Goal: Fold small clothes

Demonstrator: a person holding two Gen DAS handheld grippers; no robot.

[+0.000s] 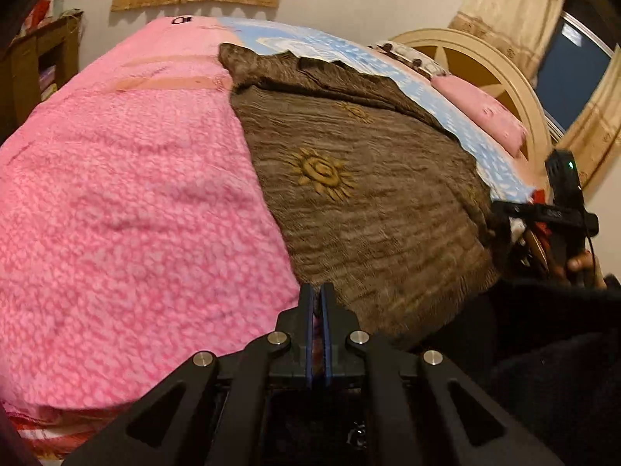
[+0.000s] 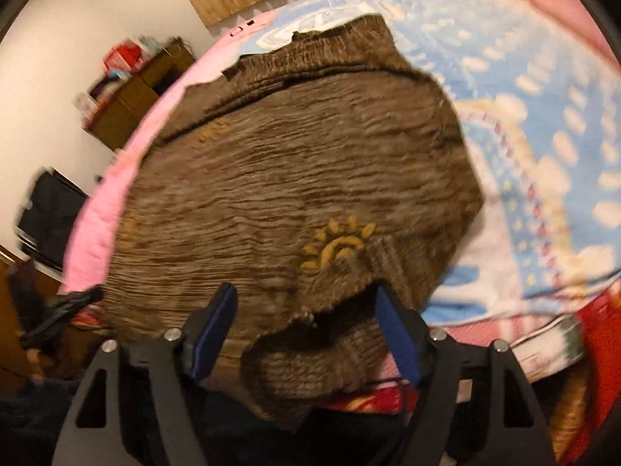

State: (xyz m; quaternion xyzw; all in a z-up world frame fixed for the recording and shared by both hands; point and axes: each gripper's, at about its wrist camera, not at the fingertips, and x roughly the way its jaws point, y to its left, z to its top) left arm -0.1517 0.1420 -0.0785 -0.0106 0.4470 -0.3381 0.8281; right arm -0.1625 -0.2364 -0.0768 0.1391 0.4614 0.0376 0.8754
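A brown crinkled garment (image 1: 368, 178) with gold sun motifs lies spread on the bed, its far end folded over. My left gripper (image 1: 319, 291) is shut at the garment's near left edge, where it meets the pink blanket (image 1: 128, 209); a sliver of cloth seems pinched between the pads. The right gripper's body (image 1: 566, 209) shows at the right edge of the left wrist view. In the right wrist view the same garment (image 2: 295, 178) fills the middle. My right gripper (image 2: 306, 303) is open, its blue pads (image 2: 396, 330) either side of a turned-up near corner.
The bed carries a pink knitted blanket on the left and a blue patterned sheet (image 2: 543, 116) on the right. A pink pillow (image 1: 485, 112) lies by the cream headboard (image 1: 477, 62). A wooden shelf unit (image 2: 136, 93) stands by the wall. Red cloth (image 2: 605, 334) lies at the right edge.
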